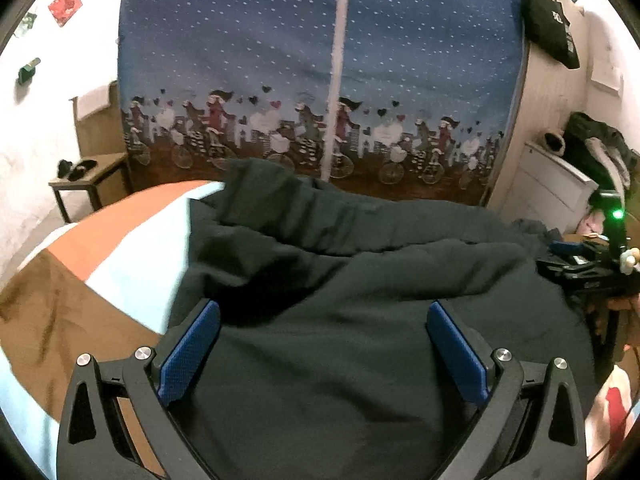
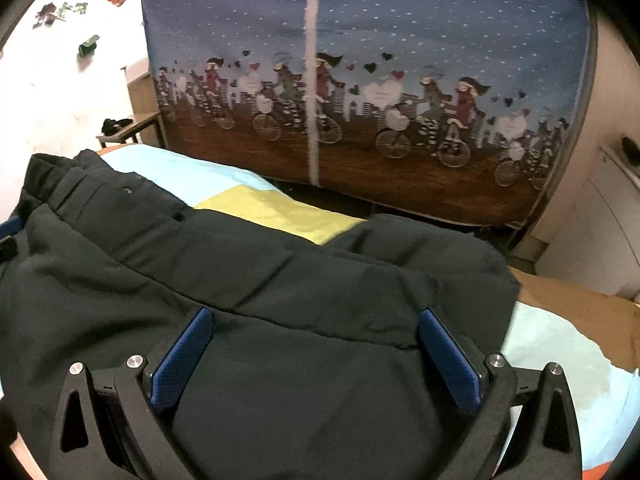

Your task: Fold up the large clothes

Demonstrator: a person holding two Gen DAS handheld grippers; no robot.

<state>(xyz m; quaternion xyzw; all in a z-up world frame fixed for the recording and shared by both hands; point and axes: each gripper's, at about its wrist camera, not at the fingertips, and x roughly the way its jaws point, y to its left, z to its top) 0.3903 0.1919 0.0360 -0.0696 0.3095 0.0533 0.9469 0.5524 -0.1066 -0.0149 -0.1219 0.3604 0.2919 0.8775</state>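
Note:
A large dark garment point(image 1: 340, 280) lies bunched on the bed, with folds and ridges across it. In the right wrist view the same garment point(image 2: 260, 280) shows a waistband with a button at the upper left. My left gripper point(image 1: 324, 312) is open, its blue pads wide apart just above the fabric near its left edge. My right gripper point(image 2: 316, 320) is open and empty, over the garment's right part. The right gripper also shows at the right edge of the left wrist view point(image 1: 580, 264).
The bed cover point(image 1: 100, 264) has brown, orange, pale blue and yellow point(image 2: 272, 208) blocks. A blue fabric wardrobe point(image 1: 320, 80) with a bicycle print stands behind the bed. A small table point(image 1: 88, 176) stands at the left, white drawers point(image 1: 548, 188) at the right.

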